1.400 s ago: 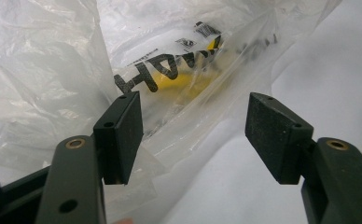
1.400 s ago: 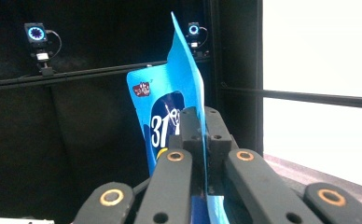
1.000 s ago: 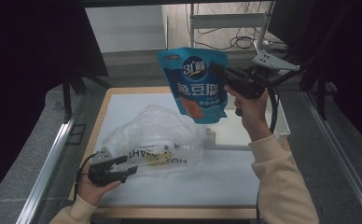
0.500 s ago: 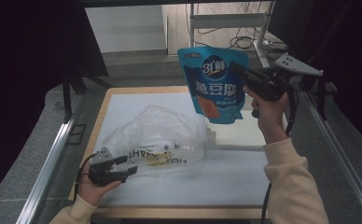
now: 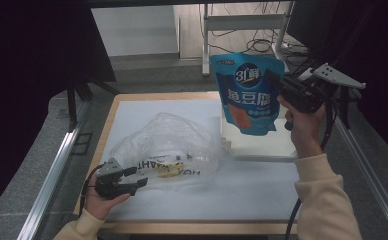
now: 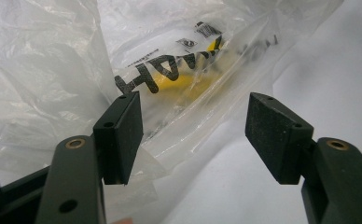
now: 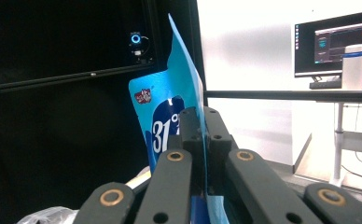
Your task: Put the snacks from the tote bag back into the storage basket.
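Your right gripper (image 5: 277, 84) is clamped on the side edge of the blue pouch (image 5: 249, 95), marked "31" above large white Chinese characters, holding it upright in the air above the white tray (image 5: 262, 147). Left of that tray lies the clear plastic bag (image 5: 167, 145) with black lettering and something yellow inside. Your left gripper (image 5: 132, 179) rests at the bag's near edge, jaws apart and holding nothing, with bare worktop (image 5: 252, 187) in front of the tray.

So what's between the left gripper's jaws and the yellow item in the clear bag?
Just the crumpled film of the clear plastic bag with black lettering; the yellow item sits inside it. The left gripper is open, seen in the left gripper view.
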Available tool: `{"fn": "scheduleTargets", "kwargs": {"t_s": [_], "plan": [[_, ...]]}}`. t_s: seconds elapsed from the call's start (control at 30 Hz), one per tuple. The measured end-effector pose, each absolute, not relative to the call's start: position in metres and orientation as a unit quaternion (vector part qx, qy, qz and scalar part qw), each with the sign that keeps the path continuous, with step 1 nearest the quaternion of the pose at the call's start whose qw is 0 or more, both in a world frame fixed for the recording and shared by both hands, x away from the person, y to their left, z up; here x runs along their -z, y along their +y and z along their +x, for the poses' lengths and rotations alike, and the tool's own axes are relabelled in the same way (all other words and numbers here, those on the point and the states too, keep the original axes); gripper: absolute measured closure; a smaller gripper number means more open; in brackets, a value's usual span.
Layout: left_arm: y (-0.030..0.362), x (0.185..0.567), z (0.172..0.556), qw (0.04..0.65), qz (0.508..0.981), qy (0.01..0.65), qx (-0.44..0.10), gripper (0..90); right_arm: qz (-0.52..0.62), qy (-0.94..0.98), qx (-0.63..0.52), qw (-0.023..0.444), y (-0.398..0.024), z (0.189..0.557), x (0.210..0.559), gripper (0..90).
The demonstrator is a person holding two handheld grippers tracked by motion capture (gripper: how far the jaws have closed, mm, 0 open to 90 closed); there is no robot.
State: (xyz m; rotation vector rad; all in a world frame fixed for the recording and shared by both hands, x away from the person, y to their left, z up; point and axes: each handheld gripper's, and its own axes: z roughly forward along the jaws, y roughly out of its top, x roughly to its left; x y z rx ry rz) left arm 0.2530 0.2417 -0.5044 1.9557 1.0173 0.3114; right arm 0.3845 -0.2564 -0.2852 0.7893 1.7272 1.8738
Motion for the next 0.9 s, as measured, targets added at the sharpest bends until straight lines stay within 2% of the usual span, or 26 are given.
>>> {"fn": "scheduleTargets", "kwargs": {"t_s": [0.9], "plan": [[0.242, 0.504, 0.253, 0.443, 0.787, 0.411, -0.123, 37.0, 0.324, 0.636, -0.656, 0.243, -0.268, 0.407, 0.307, 88.9]]}}
